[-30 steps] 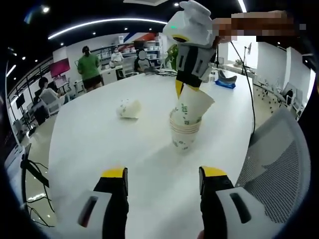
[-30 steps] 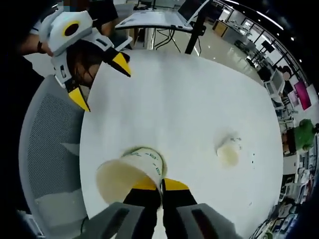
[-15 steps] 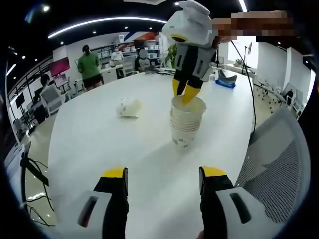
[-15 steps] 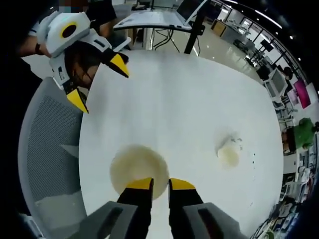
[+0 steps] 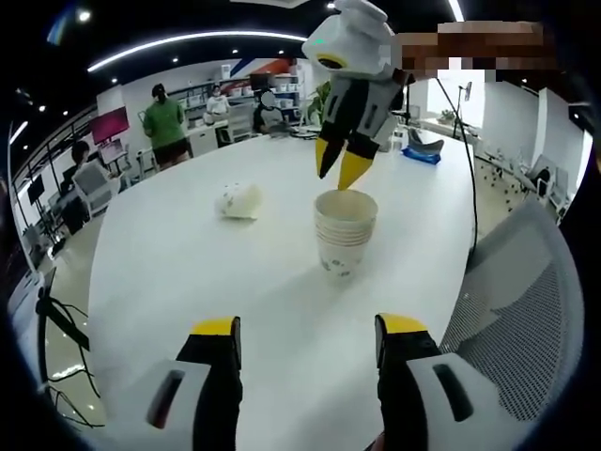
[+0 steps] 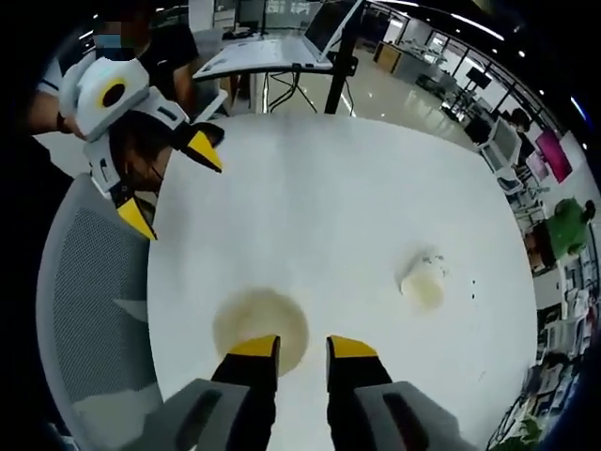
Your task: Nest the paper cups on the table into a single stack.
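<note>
the table (image 5: 188, 282) is bare white almost all over, so a gripper can pass freely across most of it. two things stand in the way: the stack (image 5: 344, 235) upright near the middle, and one loose cup (image 5: 237, 201) lying on its side, well apart from the stack at its 10 o'clock in the left gripper view. the gap between them is open. the right gripper (image 5: 340, 169) hangs just above the stack's mouth, jaws parted, blocking the way in from above. the left gripper (image 5: 308, 340) sits at 6 o'clock, jaws wide, with clear tabletop between it and the stack. a mesh chair (image 5: 521, 301) crowds the table edge at 4 o'clock.
</note>
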Action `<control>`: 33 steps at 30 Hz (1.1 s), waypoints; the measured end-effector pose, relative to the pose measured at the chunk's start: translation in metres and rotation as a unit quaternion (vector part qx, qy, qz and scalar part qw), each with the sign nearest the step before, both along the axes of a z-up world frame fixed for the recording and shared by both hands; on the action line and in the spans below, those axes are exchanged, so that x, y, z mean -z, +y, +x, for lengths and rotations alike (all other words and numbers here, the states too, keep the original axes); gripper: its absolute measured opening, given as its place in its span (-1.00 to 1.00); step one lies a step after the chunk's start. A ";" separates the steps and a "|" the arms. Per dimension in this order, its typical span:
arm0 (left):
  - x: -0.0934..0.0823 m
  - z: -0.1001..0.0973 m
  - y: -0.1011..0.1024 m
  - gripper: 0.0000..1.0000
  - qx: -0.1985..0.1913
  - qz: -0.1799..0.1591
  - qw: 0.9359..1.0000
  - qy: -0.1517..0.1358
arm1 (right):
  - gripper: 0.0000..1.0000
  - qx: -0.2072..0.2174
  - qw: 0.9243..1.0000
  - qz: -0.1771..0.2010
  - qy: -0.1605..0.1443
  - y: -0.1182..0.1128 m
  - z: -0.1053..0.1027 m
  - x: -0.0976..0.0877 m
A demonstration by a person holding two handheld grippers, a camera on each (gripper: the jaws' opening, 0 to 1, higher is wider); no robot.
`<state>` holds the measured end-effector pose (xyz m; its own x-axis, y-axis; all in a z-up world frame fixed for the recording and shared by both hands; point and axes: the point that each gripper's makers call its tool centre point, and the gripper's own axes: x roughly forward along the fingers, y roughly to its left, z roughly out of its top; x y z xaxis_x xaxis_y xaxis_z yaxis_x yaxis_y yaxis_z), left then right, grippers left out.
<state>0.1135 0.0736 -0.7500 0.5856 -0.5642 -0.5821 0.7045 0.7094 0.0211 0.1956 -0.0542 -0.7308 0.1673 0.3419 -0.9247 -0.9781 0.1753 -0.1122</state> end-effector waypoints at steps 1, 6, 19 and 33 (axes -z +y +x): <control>-0.001 -0.001 -0.001 0.12 0.000 0.000 1.000 0.000 | -0.63 0.004 1.000 0.004 0.001 0.000 0.000 -0.001; -0.003 -0.002 -0.001 0.12 0.000 0.001 1.000 0.000 | -0.55 0.037 0.999 0.031 0.000 -0.003 0.004 -0.001; -0.003 -0.003 0.001 0.12 0.000 0.007 1.000 0.002 | -0.36 0.170 0.971 0.163 -0.035 -0.013 0.044 -0.024; -0.001 -0.004 0.001 0.14 -0.004 0.011 1.000 0.007 | 0.19 0.246 0.937 0.241 -0.059 -0.027 0.065 -0.021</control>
